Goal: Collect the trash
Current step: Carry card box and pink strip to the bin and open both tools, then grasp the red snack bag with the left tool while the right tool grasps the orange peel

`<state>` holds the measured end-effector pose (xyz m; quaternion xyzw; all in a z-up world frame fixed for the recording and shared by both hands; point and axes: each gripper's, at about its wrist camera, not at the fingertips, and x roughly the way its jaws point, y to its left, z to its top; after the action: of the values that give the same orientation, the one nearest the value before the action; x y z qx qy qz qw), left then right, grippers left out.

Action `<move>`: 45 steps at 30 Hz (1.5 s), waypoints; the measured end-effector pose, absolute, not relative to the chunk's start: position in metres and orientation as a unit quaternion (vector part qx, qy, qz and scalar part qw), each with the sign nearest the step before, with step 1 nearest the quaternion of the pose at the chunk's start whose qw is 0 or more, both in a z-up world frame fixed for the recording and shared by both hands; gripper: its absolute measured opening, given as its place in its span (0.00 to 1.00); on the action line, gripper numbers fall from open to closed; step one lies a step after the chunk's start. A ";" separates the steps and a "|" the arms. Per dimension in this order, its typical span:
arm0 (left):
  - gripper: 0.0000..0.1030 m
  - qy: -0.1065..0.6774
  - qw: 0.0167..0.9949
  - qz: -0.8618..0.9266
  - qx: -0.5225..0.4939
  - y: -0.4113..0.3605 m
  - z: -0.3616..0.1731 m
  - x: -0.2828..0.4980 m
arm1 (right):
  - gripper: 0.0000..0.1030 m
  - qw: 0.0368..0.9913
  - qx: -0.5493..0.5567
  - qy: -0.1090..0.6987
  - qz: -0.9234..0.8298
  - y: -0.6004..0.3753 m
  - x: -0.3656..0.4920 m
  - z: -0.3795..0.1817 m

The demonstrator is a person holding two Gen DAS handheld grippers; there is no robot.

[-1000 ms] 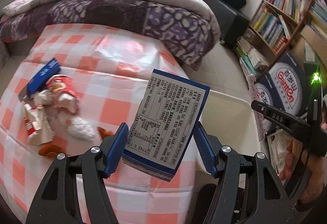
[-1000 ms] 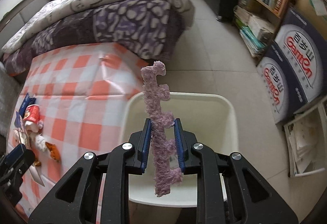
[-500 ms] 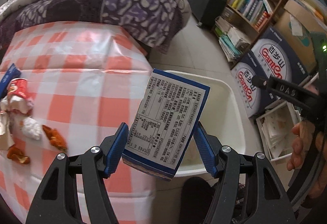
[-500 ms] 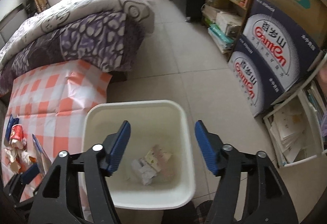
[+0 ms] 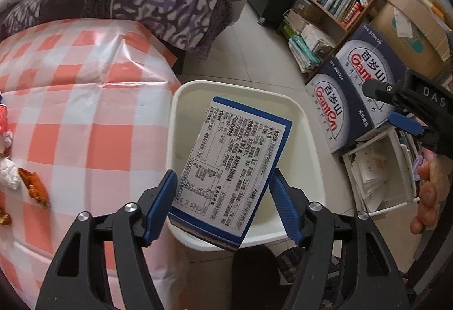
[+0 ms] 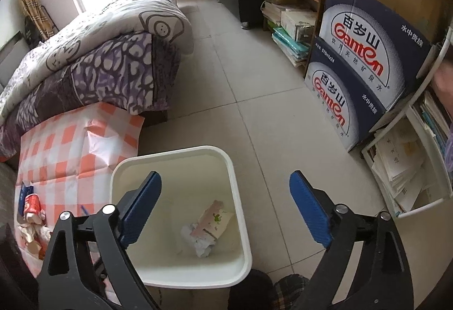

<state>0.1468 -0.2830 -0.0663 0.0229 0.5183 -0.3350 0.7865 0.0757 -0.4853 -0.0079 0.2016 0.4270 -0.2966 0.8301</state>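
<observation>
Left wrist view: a table (image 5: 85, 111) with an orange-checked cloth sits beside a white bin (image 5: 305, 140). The left tool (image 5: 223, 205) holds a blue-edged carton (image 5: 235, 165) above that bin. The right tool (image 6: 223, 211), just opened wide, holds nothing above crumpled wrappers (image 6: 206, 228) inside.

Left gripper (image 5: 223, 196) pitched steeply downward, jaws parted further just now, flat carton between pads. Right gripper (image 6: 225, 209) angled downward, jaws spread wide, just opened, nothing between them.
</observation>
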 end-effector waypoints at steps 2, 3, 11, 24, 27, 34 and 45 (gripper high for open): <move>0.71 0.521 0.785 -0.335 0.021 -0.283 -0.068 0.147 | 0.87 0.831 0.203 0.427 -0.294 -0.483 0.076 -0.007; 0.73 0.520 0.787 -0.332 0.023 -0.282 -0.068 0.147 | 0.87 0.832 0.203 0.426 -0.293 -0.482 0.077 -0.006; 0.76 0.526 0.804 -0.276 -0.001 -0.245 -0.067 0.164 | 0.90 0.833 0.216 0.432 -0.271 -0.465 0.088 -0.006; 0.76 0.529 0.837 -0.141 0.001 -0.152 -0.061 0.187 | 0.91 0.838 0.195 0.462 -0.217 -0.398 0.125 -0.016; 0.80 0.520 0.849 -0.092 0.009 -0.121 -0.055 0.196 | 0.91 0.839 0.174 0.475 -0.203 -0.376 0.135 -0.021; 0.83 0.511 0.859 -0.003 0.003 -0.050 -0.047 0.228 | 0.91 0.846 0.107 0.501 -0.146 -0.309 0.165 -0.044; 0.83 0.548 0.835 0.019 -0.049 0.023 -0.074 0.275 | 0.91 0.856 -0.038 0.515 0.026 -0.192 0.199 -0.088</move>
<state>0.2748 0.0226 -0.0742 -0.0488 0.5484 0.0189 0.8346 0.1987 -0.1924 -0.0876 -0.0382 0.5147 0.0255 0.8562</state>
